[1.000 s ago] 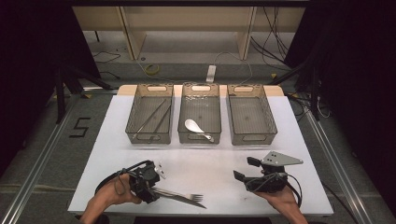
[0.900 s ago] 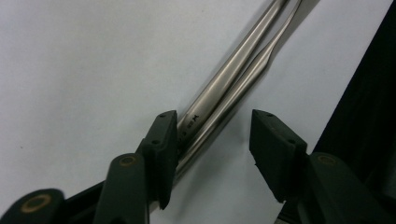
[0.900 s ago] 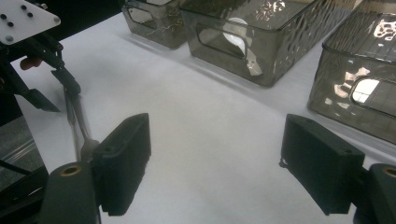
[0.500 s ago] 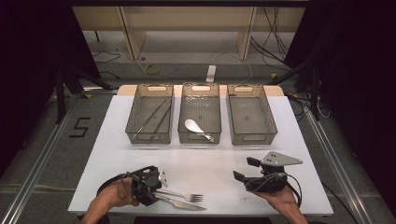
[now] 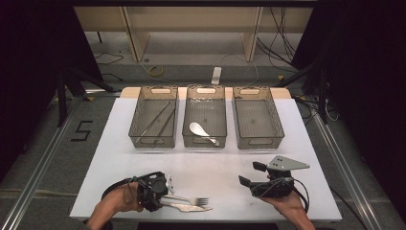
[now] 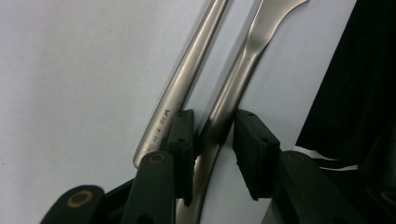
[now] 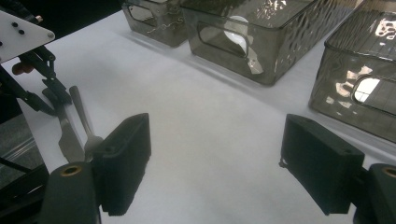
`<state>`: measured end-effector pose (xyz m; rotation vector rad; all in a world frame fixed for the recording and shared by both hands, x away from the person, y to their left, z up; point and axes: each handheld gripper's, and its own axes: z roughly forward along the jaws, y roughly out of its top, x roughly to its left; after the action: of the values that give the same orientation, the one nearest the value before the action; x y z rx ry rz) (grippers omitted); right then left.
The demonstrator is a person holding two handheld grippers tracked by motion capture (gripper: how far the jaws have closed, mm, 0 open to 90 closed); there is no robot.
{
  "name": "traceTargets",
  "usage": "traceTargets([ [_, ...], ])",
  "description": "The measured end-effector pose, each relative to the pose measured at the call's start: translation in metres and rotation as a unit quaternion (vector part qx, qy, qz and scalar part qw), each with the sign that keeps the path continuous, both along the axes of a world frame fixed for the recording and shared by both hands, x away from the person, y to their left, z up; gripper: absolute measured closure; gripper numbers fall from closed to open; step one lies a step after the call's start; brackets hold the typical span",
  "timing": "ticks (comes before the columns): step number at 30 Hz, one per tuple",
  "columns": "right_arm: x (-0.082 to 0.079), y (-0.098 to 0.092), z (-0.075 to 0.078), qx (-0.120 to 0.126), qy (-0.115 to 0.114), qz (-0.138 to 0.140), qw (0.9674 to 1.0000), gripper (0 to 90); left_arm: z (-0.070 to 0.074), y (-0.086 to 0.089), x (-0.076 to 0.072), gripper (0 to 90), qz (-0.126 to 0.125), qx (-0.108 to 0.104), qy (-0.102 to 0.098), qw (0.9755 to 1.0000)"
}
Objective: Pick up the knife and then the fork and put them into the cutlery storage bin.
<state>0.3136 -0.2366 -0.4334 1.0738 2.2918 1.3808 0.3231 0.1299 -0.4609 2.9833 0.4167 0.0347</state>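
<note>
Left gripper (image 5: pixel 165 194): you hold it low at the near left edge of the surface, its jaws pointing along the cutlery toward the right.
Left jaws: narrow and just now closing in; the knife handle stands between the pads, touching the left pad, with a slim gap showing at the right pad, so no firm clamp is visible.
Knife (image 6: pixel 233 88): it lies flat on the surface at the near edge, handle end between your left jaws, blade pointing away to the right in the high view (image 5: pixel 191 208).
Fork (image 6: pixel 184 79): it lies just beside the knife, outside the left pad and not between the jaws; its tines point right in the high view (image 5: pixel 194 200), slightly farther from you than the knife.
Right gripper (image 5: pixel 249 176): you hold it at the near right of the surface, well apart from the cutlery.
Right jaws: wide, with bare surface between the pads (image 7: pixel 128 158).
Surface (image 5: pixel 215 167): white, carrying three bins in a row at the far side.
Left bin (image 5: pixel 136 129): holds thin, dark, stick-like pieces, too small to identify.
Middle bin (image 5: pixel 186 134): holds a white spoon (image 5: pixel 198 130).
Right bin (image 5: pixel 275 127): I cannot make out any contents.
</note>
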Motion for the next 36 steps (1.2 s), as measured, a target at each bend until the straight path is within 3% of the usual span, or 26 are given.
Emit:
traceTargets([
  [13, -0.0002, -0.0002, 0.0004, -0.001, 0.0, 0.0, 1.0, 25.2, 0.001, -0.0043, -0.003, 76.4, -0.036, 0.014, 0.0, 0.9993],
  [21, 0.0001, 0.0005, -0.0002, -0.002, 0.001, 0.003, 1.0, 25.2, 0.0009, -0.0049, -0.0039, 77.8, -0.045, 0.014, -0.003, 0.9989],
  [25, 0.0003, 0.0002, 0.0, -0.002, 0.002, 0.001, 1.0, 25.2, 0.0008, -0.0041, -0.0044, 78.1, -0.043, 0.009, -0.005, 0.999],
  [33, 0.0005, -0.0001, -0.0001, 0.0, 0.002, 0.0, 1.0, 25.2, 0.001, -0.0015, -0.0027, 78.5, -0.013, -0.001, 0.004, 0.9999],
  [36, 0.0006, -0.0003, -0.0002, 0.0, 0.002, -0.001, 1.0, 25.3, 0.0018, -0.0027, -0.0039, 78.5, -0.017, 0.005, 0.001, 0.9998],
])
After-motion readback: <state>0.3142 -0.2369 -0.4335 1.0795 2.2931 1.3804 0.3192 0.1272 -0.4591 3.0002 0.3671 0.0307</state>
